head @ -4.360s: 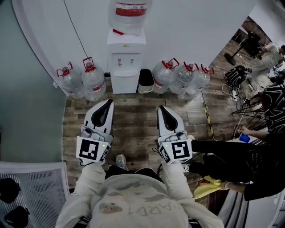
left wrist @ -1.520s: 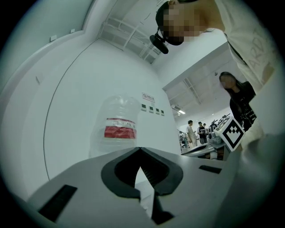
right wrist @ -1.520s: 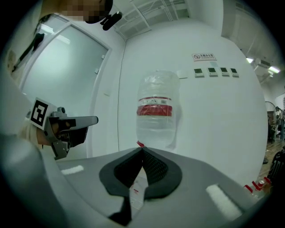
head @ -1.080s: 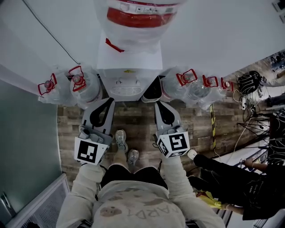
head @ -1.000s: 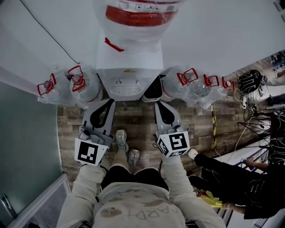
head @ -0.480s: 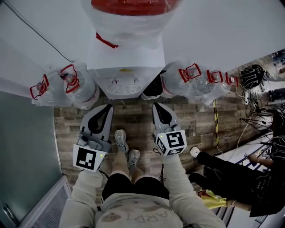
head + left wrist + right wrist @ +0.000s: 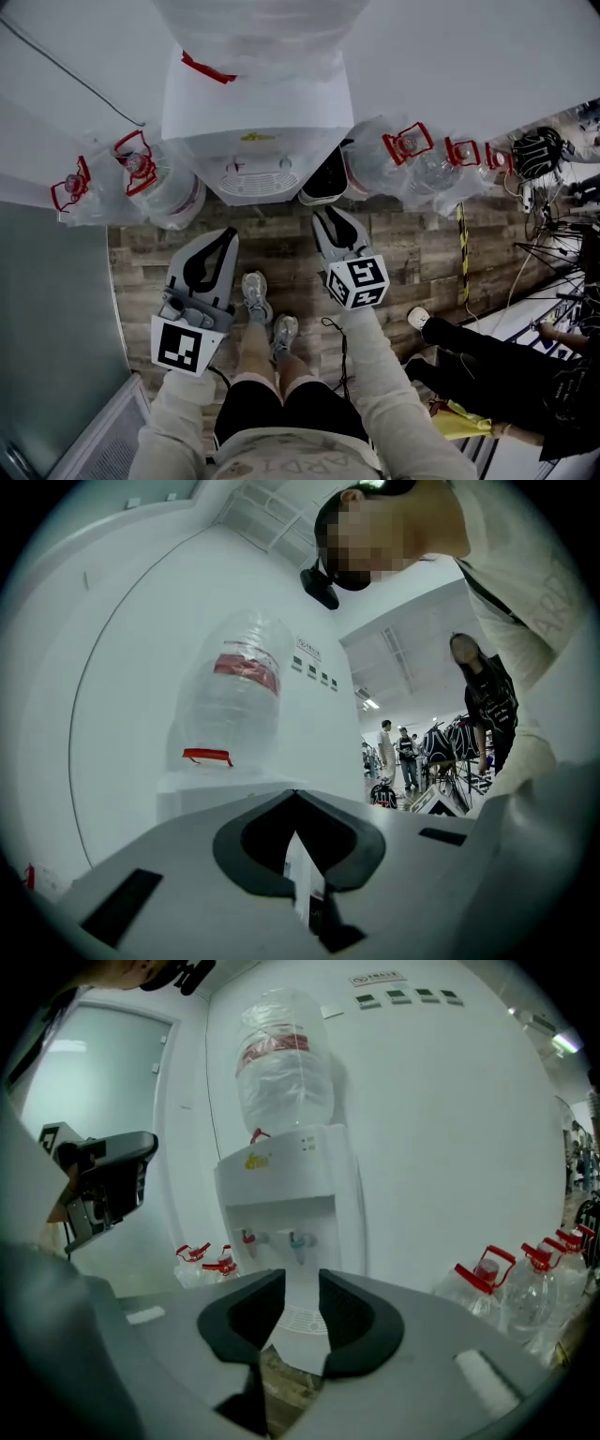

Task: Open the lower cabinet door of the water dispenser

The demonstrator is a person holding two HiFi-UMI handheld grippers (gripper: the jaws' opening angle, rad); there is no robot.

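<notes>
Now both tools hover above the wooden floor [image 7: 412,246], short of the water dispenser [image 7: 253,112], which stands against the white wall between spare bottles [image 7: 155,183]. The left gripper [image 7: 228,236] has its jaws tip to tip, holding nothing. The right gripper [image 7: 323,217] has just been opening; its jaws stand slightly apart and empty, the dispenser's drip tray [image 7: 302,1321] showing through the gap. The lower cabinet door is hidden in every view

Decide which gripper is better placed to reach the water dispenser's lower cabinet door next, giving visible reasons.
Probably the right gripper: it sits nearer the water dispenser, its empty jaws have just been opening and frame the front. The left gripper is shut, further back.
</notes>
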